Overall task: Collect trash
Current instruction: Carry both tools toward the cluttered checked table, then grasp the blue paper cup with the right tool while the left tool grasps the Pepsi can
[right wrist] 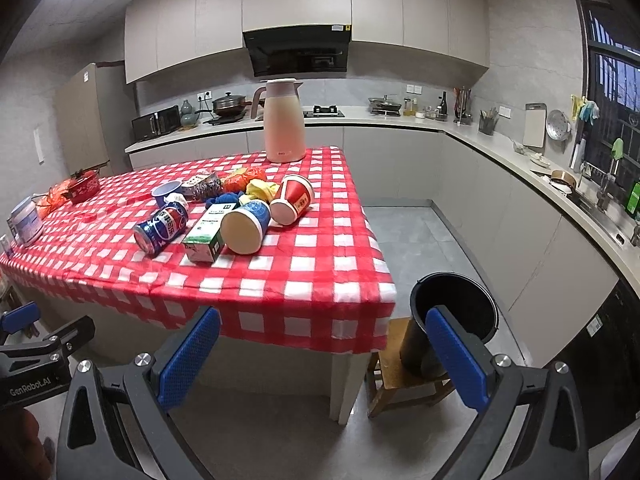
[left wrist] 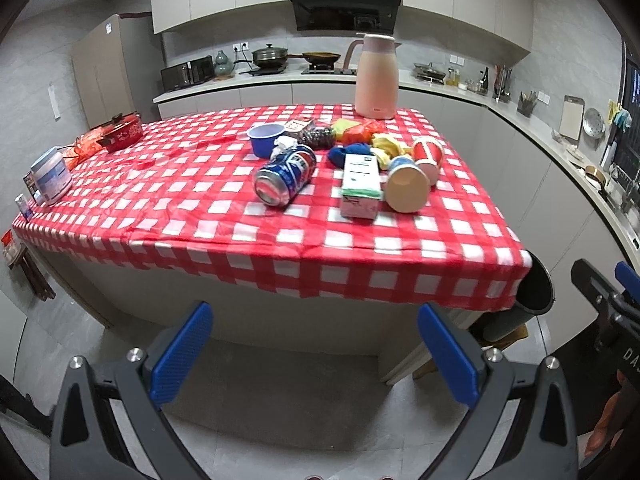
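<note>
Status at inspection: collection had not begun, judging by the layout. All the litter lay on the table draped in a red-and-white checked plastic cloth (right wrist: 312, 264), and what showed of the black cylindrical bin's (right wrist: 456, 304) interior looked empty. The bin stood on a low wooden stool (right wrist: 394, 372) just beside the table's right corner.

Left to right along the table:
- A white lidded plastic tub (left wrist: 52, 176) and a red enamelled pot (left wrist: 120, 132) sat at the far left edge, well apart from the litter; probably not trash.
- A blue aluminium soft-drink can (left wrist: 286, 176) lay on its side, smooth and reflective, with a small blue plastic cup (left wrist: 264, 138) behind it.
- A green-and-white cardboard carton (left wrist: 360, 186), rectangular, lay flat.
- A blue-banded paper cup (left wrist: 406, 184) lay tipped, its tan base towards the camera, touching a red-and-white paper cup (left wrist: 428, 156), also on its side.
- Crumpled wrappers in orange, yellow and blue (left wrist: 360, 136) were bunched behind these.
- A tall pink matt jug (left wrist: 376, 76) stood upright at the far edge.

Left gripper (left wrist: 314, 354): blue textured pads spread wide, nothing held, short of the table. Right gripper (right wrist: 322, 356): likewise spread and empty, its right pad overlapping the bin in view.
</note>
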`<state>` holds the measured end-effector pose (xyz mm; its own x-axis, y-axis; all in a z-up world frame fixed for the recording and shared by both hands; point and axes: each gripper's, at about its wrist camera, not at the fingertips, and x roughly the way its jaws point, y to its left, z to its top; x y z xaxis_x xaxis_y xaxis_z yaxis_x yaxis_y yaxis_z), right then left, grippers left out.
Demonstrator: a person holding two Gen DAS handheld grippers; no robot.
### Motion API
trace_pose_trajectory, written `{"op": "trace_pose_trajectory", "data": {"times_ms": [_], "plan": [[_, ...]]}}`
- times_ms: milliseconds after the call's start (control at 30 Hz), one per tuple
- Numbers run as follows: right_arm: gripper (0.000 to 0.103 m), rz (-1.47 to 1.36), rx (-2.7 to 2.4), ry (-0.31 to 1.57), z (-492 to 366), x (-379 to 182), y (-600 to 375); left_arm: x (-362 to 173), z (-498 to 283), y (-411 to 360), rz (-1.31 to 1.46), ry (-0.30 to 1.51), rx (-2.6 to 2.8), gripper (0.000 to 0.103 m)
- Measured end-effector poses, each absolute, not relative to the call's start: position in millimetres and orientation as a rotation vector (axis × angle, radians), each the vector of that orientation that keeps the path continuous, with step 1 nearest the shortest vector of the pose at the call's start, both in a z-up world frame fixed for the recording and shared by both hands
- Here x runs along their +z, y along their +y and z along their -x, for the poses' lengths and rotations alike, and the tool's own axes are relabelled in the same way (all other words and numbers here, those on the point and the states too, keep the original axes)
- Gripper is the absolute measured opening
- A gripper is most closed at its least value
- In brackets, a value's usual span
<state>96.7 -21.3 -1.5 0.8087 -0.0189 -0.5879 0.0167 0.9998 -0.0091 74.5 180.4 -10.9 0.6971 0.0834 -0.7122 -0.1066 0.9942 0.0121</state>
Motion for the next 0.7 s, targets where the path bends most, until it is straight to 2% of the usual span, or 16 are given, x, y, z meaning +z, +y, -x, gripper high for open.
{"op": "trace_pose_trajectory", "data": {"times_ms": [333, 700], "plan": [[0.103, -0.005, 0.019, 0.642, -161.1, -12.6, -1.9, -22.5, -132.7, 201.6, 0.031, 0.810, 0.152, 0.103], [0.093, -0.032, 0.099, 0.677, -248.4, -19.6, 15.3, -22.7, -199.8, 222.3, 0.022, 0.815, 0.176, 0.103]]}}
